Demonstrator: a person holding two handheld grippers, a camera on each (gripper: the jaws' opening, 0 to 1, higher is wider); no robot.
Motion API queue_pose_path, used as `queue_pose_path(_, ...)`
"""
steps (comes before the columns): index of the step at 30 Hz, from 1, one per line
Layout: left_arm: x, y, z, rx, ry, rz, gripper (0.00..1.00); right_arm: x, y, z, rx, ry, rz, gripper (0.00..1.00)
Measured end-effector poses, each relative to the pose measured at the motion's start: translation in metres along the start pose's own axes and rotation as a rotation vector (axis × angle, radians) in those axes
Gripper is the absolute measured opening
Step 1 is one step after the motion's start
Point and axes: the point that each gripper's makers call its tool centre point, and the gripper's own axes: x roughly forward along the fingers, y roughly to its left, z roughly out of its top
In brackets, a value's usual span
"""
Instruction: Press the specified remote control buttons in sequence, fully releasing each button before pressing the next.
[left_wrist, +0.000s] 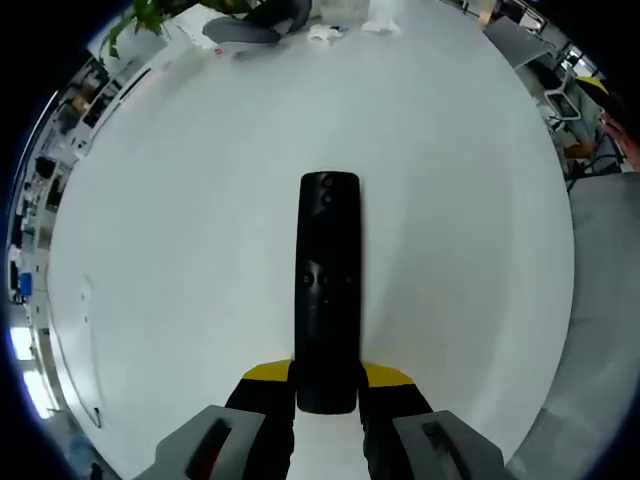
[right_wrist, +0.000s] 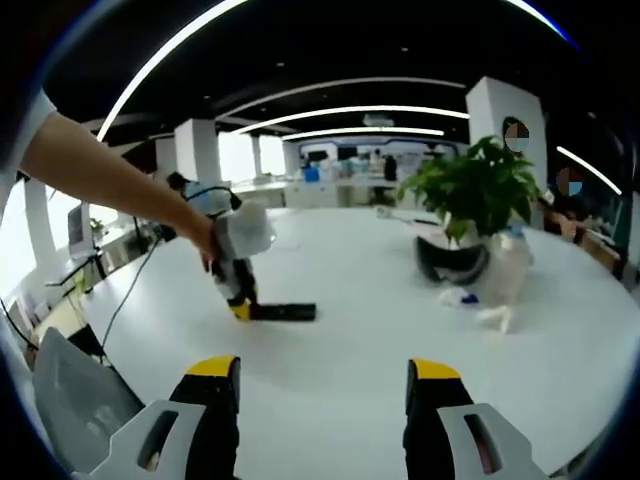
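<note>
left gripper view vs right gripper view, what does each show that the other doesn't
Left gripper view alone: the remote's button face up close, its near end clamped between the left tongs. Right gripper view alone: the open right tongs, the person's arm, and the room's ceiling lights. Both share the remote, the white table and the potted plant.

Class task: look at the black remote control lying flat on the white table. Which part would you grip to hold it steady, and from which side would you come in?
Grip the near end of the remote control, coming in low along its length from that end, as the left gripper does, one jaw on each long edge. It is long, narrow and flat on the table, so the short span suits the jaws and the buttons stay uncovered.
</note>
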Motion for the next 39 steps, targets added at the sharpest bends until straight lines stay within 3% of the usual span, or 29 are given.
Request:
queue_pose_path(35, 0.0, -0.017, -0.005, 0.011, 0.027, 0.004, 0.23, 0.001, 0.003, -0.005, -0.013, 0.028, 0.01, 0.59)
queue_pose_path(39, -0.001, -0.019, -0.006, 0.003, 0.001, -0.004, 0.23, 0.001, 0.002, -0.005, -0.004, 0.025, 0.013, 0.58)
